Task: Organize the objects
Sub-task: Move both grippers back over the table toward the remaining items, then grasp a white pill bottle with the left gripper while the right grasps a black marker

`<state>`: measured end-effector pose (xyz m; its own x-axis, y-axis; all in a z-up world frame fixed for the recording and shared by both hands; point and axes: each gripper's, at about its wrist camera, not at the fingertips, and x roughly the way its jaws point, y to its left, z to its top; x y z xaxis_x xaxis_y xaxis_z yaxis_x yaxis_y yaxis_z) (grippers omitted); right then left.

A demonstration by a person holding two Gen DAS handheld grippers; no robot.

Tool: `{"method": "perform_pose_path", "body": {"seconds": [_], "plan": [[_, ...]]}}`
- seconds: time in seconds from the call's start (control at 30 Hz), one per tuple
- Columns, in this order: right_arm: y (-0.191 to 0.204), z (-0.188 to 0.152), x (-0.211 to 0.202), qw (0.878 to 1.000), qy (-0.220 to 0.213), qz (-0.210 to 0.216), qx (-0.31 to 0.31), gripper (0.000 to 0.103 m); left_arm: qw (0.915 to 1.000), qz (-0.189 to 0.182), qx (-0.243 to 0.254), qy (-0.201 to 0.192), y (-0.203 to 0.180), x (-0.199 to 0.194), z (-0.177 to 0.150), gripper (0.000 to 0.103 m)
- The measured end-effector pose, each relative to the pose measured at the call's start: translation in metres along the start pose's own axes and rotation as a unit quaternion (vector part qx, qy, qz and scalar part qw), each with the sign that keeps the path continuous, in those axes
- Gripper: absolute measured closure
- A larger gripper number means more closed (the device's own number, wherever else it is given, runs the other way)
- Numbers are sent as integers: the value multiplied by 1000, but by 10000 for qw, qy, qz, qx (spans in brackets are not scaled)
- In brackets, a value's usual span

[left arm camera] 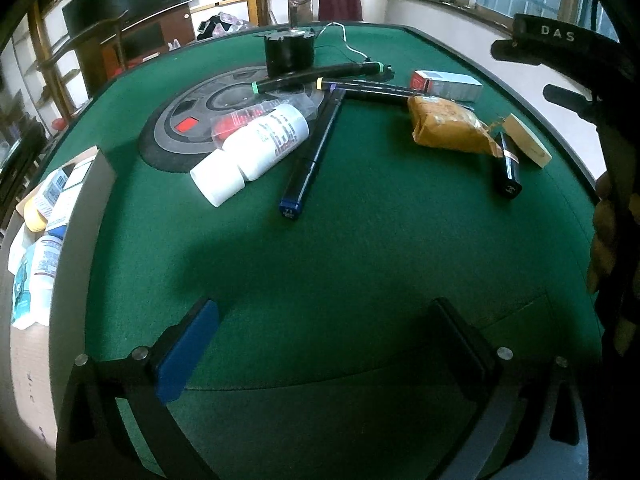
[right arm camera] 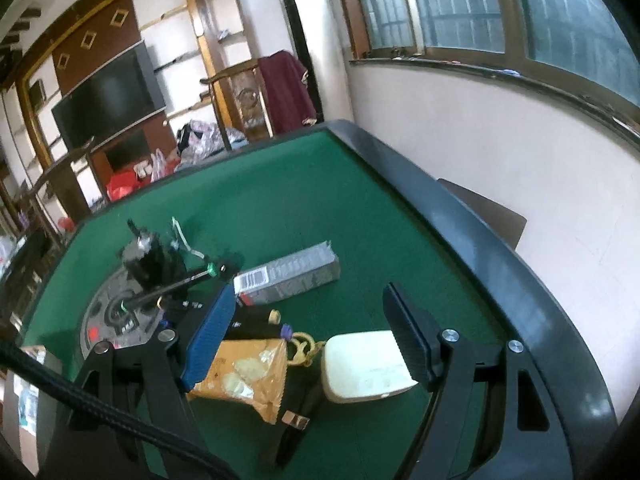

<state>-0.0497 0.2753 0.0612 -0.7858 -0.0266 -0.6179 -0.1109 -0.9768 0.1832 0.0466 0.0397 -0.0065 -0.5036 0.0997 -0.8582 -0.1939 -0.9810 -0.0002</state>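
Green felt covers the table [left arm camera: 360,240] under both of my tools. My left gripper [left arm camera: 324,344] hangs over a bare patch of that felt with its jaws spread wide and nothing between them. Past it lie a white bottle [left arm camera: 256,148] on its side, a black marker with a blue end cap [left arm camera: 312,152] just beside it, and two more dark markers [left arm camera: 320,76] crossing near a black cylinder [left arm camera: 290,52]. A cardboard box [left arm camera: 60,240] at the table's left edge already holds several small white and blue packages.

My right gripper [right arm camera: 316,340] is open too, tilted down over a crinkled yellow-brown packet [right arm camera: 248,376] and a cream-coloured block [right arm camera: 360,364]. The blue pad [right arm camera: 210,340] stands in front of the packet's left part and the black pad [right arm camera: 408,336] overlaps the block's right edge in the picture; whether either pad touches, I cannot tell. A black lipstick tube [left arm camera: 508,168] lies just beside the packet, and a grey carton with a barcode [right arm camera: 288,276] rests on the felt further off.
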Motion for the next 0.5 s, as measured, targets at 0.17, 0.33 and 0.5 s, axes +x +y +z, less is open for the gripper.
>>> {"method": "perform_pose_path", "body": {"seconds": [0.17, 0.33, 0.5], "plan": [[9, -3, -3, 9997, -36, 6, -227, 27, 9978, -600, -289, 8, 18, -9, 15, 2], [7, -3, -1, 9998, 57, 84, -173, 27, 9983, -89, -152, -548, 47, -28, 50, 2], [3, -1, 1, 9999, 120, 56, -72, 27, 9973, 168, 481, -529, 64, -7, 72, 10]]}}
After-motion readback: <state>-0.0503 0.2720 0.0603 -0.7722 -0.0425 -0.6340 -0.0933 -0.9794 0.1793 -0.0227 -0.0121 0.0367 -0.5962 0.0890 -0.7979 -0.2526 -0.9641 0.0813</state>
